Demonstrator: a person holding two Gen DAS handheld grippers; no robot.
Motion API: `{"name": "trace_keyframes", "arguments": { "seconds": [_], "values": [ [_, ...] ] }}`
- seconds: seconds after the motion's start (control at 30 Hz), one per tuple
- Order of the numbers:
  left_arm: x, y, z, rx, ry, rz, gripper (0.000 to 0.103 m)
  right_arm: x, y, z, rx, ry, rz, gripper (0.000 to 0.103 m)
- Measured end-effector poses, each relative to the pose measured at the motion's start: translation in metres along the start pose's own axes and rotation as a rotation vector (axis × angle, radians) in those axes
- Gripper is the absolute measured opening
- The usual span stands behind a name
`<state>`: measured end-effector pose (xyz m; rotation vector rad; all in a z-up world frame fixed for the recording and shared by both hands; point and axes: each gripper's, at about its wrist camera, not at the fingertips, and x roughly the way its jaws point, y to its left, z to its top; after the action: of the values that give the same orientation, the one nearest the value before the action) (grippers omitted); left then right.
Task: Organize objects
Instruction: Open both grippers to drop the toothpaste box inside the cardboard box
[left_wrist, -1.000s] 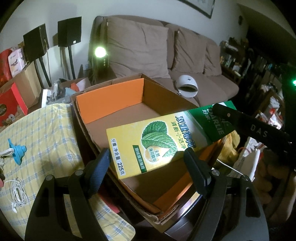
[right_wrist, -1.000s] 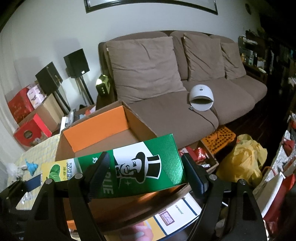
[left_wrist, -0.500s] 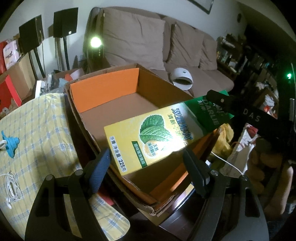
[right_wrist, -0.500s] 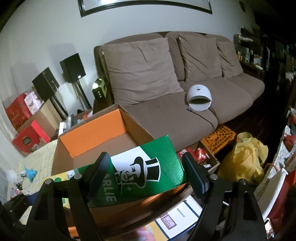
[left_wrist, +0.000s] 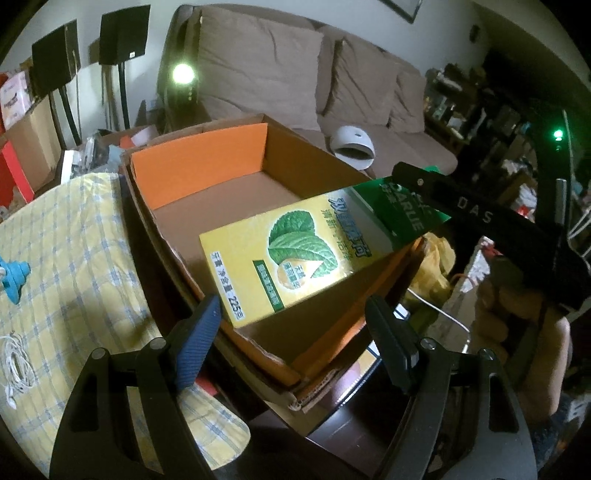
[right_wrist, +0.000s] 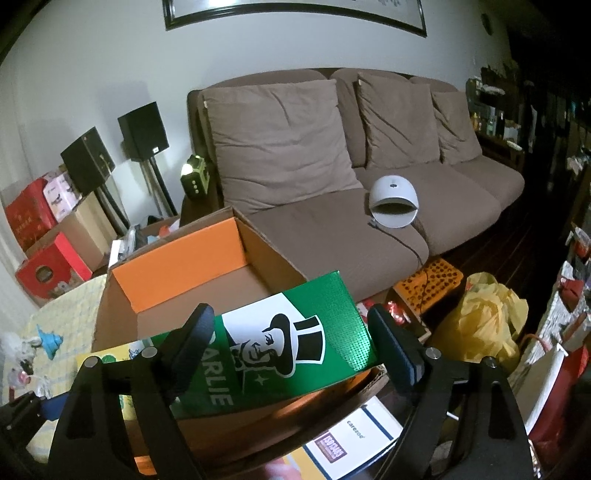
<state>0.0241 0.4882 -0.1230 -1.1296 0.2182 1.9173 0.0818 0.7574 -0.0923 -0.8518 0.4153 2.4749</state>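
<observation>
Over the open carton (left_wrist: 207, 177) hangs a long toothpaste box (left_wrist: 295, 254), tilted, yellow end low and green end high. R gripper (right_wrist: 291, 350) has the green end between its fingers, but whether it's actually clamped I can't tell: the box fills only part of the gap, contact hidden in both views. From the left cam, its black finger (left_wrist: 476, 218) lies across the green end. L gripper (left_wrist: 291, 321) is spread wide w/ nothing in it, just below the yellow end, not touching. Carton (orange inner flaps, brown floor) sits beside a yellow checked cloth (left_wrist: 66, 258) w/ a blue toy (left_wrist: 14, 275) and white cable (left_wrist: 16, 362). Sofa (right_wrist: 332, 221) behind, white dome gadget (right_wrist: 393, 201) on its seat.
</observation>
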Motion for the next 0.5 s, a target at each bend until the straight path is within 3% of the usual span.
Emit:
{"name": "trace_keyframes", "arguments": {
  "seconds": [0.3,0.5],
  "values": [
    [-0.008,0.003,-0.004,-0.036,0.023,-0.067,0.076,0.002,0.003,-0.001,-0.025,-0.002,-0.013,0.09],
    [-0.02,0.0,-0.005,-0.017,-0.006,-0.082,0.075,0.005,0.008,-0.001,-0.056,0.019,-0.042,0.09]
  ]
}}
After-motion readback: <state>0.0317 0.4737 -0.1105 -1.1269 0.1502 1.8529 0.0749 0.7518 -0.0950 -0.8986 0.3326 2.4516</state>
